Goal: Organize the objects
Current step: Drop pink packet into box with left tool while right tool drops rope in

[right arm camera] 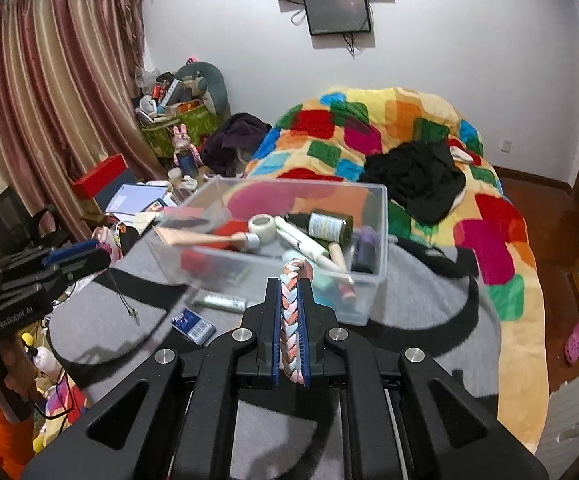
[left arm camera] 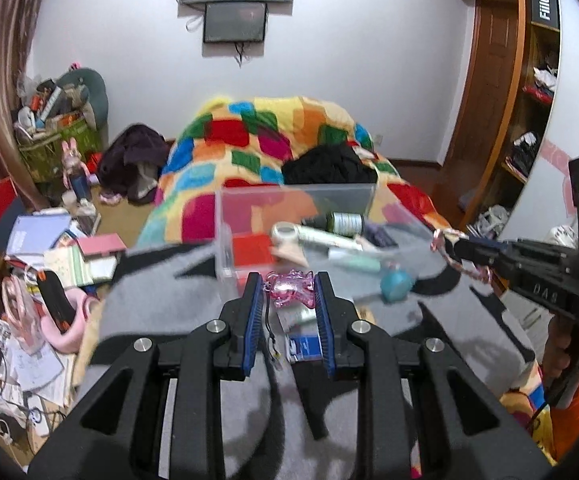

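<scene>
Charm [left arm camera: 291, 290], pink and see-through, sits clamped between the pads of the left claw [left arm camera: 288, 292] at the middle of the left view, its black cord [left arm camera: 270, 330] dangling below. The right claw [right arm camera: 290, 284] is pressed together on a pastel braid [right arm camera: 289, 316], low centre in the right view. Both are held above the grey blanket [left arm camera: 161, 300], just short of the clear bin [right arm camera: 369, 248], which already holds bottles and tubes. The step looks like dropping both pieces into the bin. To do it well, carry each claw clear over the near wall before letting go, mind that the cord does not snag on the rim, and release one at a time. A blue packet [right arm camera: 193, 322] and a silver tube [right arm camera: 219, 301] lie on the blanket beside the bin, not yet sorted.
</scene>
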`<state>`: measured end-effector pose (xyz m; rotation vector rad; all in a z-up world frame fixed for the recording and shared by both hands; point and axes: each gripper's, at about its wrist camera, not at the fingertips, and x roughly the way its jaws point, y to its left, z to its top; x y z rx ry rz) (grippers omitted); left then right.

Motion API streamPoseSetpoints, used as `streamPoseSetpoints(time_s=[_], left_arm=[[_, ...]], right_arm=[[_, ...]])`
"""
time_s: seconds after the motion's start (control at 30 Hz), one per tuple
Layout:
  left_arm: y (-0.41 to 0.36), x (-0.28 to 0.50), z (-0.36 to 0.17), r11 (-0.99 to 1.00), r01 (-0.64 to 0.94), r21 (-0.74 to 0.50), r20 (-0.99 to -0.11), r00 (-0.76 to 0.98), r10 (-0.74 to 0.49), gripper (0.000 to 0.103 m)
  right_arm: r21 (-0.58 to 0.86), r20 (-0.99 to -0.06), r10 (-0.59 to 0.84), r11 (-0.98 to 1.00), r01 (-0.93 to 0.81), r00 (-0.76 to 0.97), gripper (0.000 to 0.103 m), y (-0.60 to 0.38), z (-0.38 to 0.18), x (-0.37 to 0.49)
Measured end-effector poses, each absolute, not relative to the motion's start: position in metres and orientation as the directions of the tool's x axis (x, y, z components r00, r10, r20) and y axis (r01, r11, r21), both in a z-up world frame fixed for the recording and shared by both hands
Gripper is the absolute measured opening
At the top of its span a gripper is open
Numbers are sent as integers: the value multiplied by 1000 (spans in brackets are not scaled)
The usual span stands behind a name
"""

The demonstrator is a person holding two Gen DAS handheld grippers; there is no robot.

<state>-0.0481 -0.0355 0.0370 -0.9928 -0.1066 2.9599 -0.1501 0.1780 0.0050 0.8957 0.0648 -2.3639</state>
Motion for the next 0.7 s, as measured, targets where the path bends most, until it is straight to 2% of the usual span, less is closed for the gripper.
streamPoseSetpoints(time_s=[0.43, 0.7], left_arm=[[-58, -94, 70, -996, 33, -80, -568, -823, 18, 25], [-57, -127, 56, -997, 34, -72, -607, -795, 16, 25]], right_arm=[[143, -577, -538, -807, 573, -614, 7, 148, 23, -176], [121, -649, -508, -804, 582, -566, 7, 122, 2, -205]])
